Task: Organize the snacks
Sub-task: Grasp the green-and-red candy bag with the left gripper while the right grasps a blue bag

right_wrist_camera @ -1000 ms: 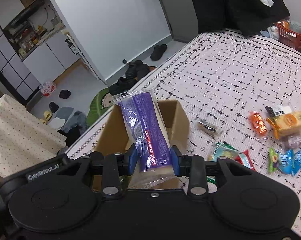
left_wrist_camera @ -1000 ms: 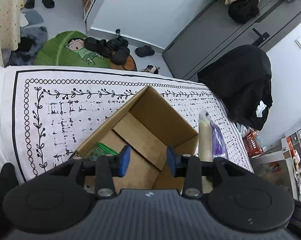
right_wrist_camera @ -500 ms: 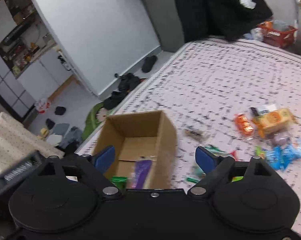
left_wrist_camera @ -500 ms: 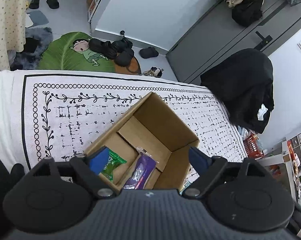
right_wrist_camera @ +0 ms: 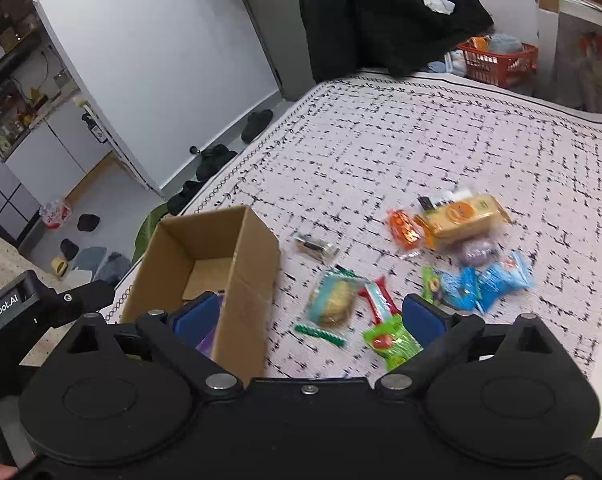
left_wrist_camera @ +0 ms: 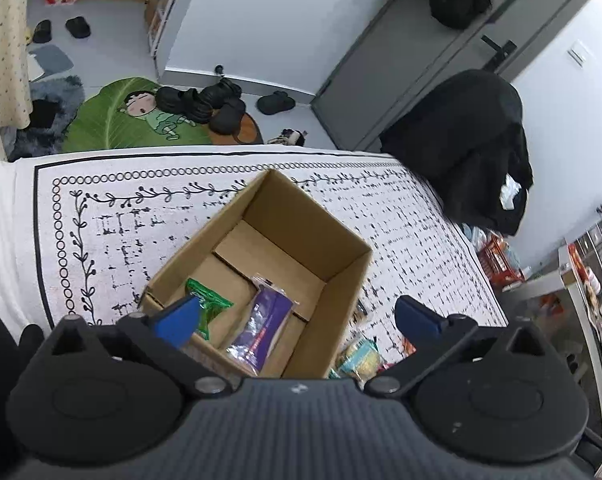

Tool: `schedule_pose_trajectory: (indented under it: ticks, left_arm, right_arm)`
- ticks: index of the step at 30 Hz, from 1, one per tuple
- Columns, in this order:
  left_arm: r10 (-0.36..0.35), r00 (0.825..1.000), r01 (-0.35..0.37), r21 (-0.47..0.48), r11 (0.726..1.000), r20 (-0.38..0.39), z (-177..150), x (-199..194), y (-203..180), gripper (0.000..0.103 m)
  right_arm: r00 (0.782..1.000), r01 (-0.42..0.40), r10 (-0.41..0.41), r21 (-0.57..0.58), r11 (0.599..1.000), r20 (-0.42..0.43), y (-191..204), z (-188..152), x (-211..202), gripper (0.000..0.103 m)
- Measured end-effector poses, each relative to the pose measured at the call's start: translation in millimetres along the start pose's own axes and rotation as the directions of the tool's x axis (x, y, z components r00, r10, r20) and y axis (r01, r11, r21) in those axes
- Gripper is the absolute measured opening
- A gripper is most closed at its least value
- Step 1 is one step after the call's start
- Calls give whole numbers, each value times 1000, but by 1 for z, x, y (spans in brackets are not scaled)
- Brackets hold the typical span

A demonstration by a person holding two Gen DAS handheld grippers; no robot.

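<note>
Two snacks lie in the cardboard box [left_wrist_camera: 261,280]: a purple packet [left_wrist_camera: 261,332] and a green packet [left_wrist_camera: 207,308], flat on its floor, so sorting has begun. One box only, open-topped, set at the near-left of the patterned bed cover [right_wrist_camera: 421,148] within reach of both hands. Roughly ten loose snacks [right_wrist_camera: 441,264] sit scattered to its right, apart from it; blur blocks an exact count. Left hand-held gripper [left_wrist_camera: 297,318] hangs over the box, jaws opening wide, nothing between them. Right hand-held gripper [right_wrist_camera: 309,316] straddles the box's right wall, jaws also opening, empty, likely heading for the loose pile.
</note>
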State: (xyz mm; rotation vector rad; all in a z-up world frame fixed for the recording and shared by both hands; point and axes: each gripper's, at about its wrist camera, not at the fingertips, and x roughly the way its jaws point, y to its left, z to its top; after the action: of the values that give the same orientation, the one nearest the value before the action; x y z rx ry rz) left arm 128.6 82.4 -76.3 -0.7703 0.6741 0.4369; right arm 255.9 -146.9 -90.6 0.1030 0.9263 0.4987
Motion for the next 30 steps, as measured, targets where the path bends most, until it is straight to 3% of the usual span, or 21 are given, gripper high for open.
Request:
schedule_pose_trajectory:
  ticks: [13, 20, 27, 30]
  left_arm:
    - [-34, 996, 45, 133, 990, -87, -30, 6, -43, 103]
    - [-40, 988, 68, 184, 981, -149, -50, 13, -66, 103]
    - [-24, 987, 59, 214, 975, -161, -66, 25, -79, 103]
    - [-24, 985, 65, 233, 970, -172, -72, 32, -86, 102]
  right_arm:
    - [995, 104, -104, 53, 993, 0, -67, -11, -16, 98]
    - [995, 94, -95, 80, 992, 10, -97, -16, -18, 97]
    - [991, 130, -131, 145, 981, -4, -121, -22, -6, 93]
    - [995, 99, -103, 184, 978, 11, -132, -22, -5, 90]
